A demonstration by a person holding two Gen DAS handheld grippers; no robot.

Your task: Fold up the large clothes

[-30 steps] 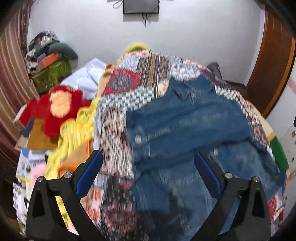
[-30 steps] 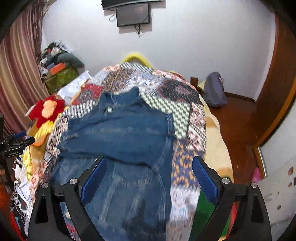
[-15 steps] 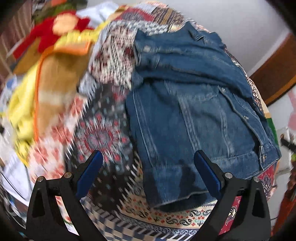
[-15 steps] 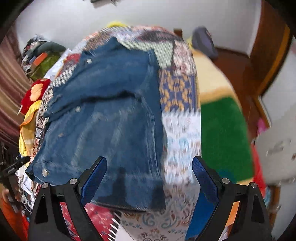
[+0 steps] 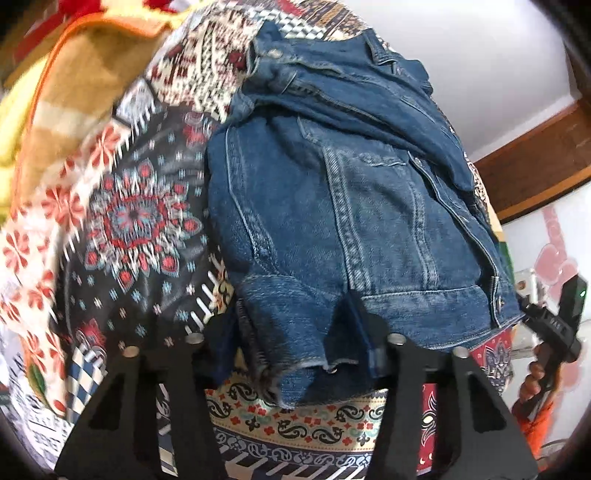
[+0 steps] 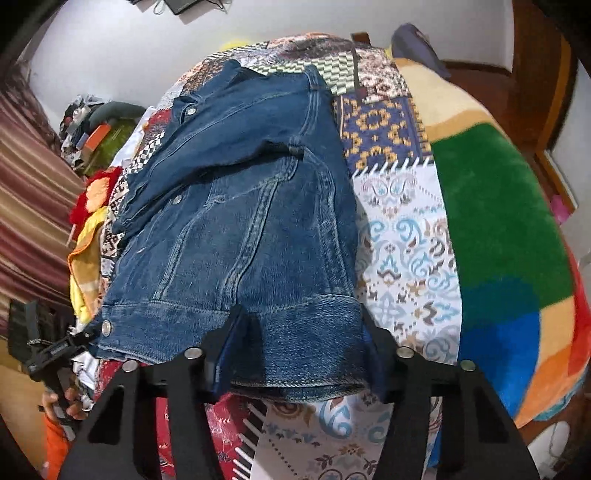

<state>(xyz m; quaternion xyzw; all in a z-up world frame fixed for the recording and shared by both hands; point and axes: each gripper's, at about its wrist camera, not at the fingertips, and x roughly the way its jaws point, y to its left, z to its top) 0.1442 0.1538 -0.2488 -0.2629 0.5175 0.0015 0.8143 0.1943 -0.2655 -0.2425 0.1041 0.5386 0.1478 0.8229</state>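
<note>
A patchwork bedspread (image 5: pixel 136 221) of printed squares covers the bed; its patterns run from red medallions to paisley and checks. On it lies one denim jacket (image 5: pixel 332 206), heavy blue cloth with raised seams and metal buttons, its sleeves folded across the chest and its hem toward the cameras.

Two grippers work the hem, one at each near corner. The left gripper (image 5: pixel 291 343) has just been closing its jaws, and its blue pads now pinch a bunched fold of the hem, the denim puckered between them. The right gripper (image 6: pixel 295 350) has likewise just been closing, and it clamps the flat hem band at the jacket's other corner. Each is black, with two angular fingers.

The left view alone shows a fuzzy tan-and-yellow blanket (image 5: pixel 74 81) with an orange edge, blurred, beyond the bedspread, and at its right edge the other gripper's black handle in a hand (image 5: pixel 535 384). The right view alone shows a plush blanket (image 6: pixel 495 206) in green, blue, cream and orange blocks draped over the bed's far side, a striped curtain (image 6: pixel 29 206), a red and orange soft toy (image 6: pixel 96 192), a wall screen (image 6: pixel 184 5) and a grey bag (image 6: pixel 417 48) on the wooden floor. At its left edge a hand (image 6: pixel 62 402) grips the other tool.
</note>
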